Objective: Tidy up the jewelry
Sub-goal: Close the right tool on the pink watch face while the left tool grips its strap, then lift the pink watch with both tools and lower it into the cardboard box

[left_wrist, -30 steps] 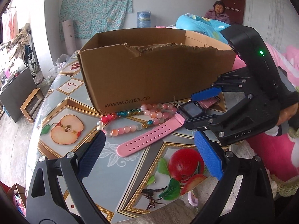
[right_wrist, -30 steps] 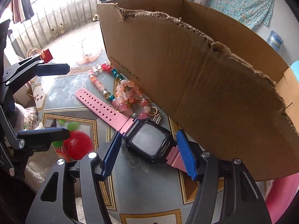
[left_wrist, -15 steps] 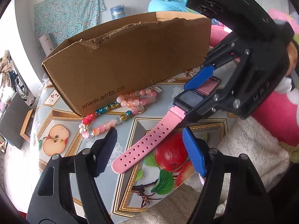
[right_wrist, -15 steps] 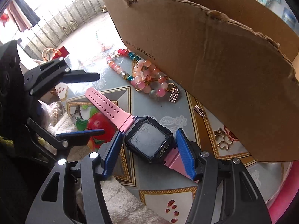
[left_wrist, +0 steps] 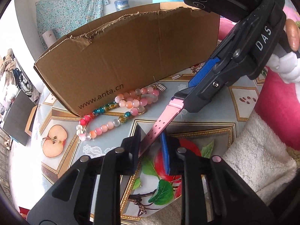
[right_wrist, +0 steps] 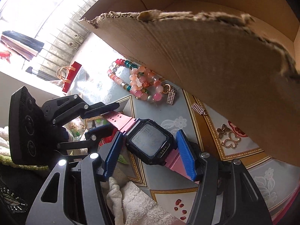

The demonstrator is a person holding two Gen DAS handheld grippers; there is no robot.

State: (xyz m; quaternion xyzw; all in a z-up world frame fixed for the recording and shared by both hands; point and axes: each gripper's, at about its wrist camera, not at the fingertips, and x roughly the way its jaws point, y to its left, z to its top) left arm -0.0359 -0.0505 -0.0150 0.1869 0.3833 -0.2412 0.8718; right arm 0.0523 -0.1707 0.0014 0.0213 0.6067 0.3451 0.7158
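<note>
Watch [right_wrist: 150, 142] is the item in hand: a pink-strapped piece with a black square case, held clear of the tabletop [left_wrist: 206, 97] just in front of the cardboard box [left_wrist: 131, 61]. The right gripper [right_wrist: 150, 153] has its blue fingers [right_wrist: 184, 153] about half open and pressed against the two sides of the case. The left gripper [left_wrist: 150, 142] has just been closing; its fingers now stand nearly together with the free end of the long strap [left_wrist: 159, 125] between them, and by the right wrist view they appear to pinch it.

Judgement on the step: the watch is being held at both ends, presumably to steady or straighten it before it goes over the torn front wall into the box. To do this well, the two hands should move together, so that the strap is neither pulled taut against the case nor twisted. The left hold sits close to the strap tip; a slightly deeper bite would guard against slipping. The lift must clear the ragged top edge of the box, which could catch the dangling short strap.

Other items, relative to the box: the beaded bracelets [left_wrist: 120, 110] lie against the foot of its front wall, with small abacus charms [right_wrist: 171, 97] and butterfly pendants [right_wrist: 228, 136] further along the same wall. None is disturbed at present; keep the strap from sweeping them.
</note>
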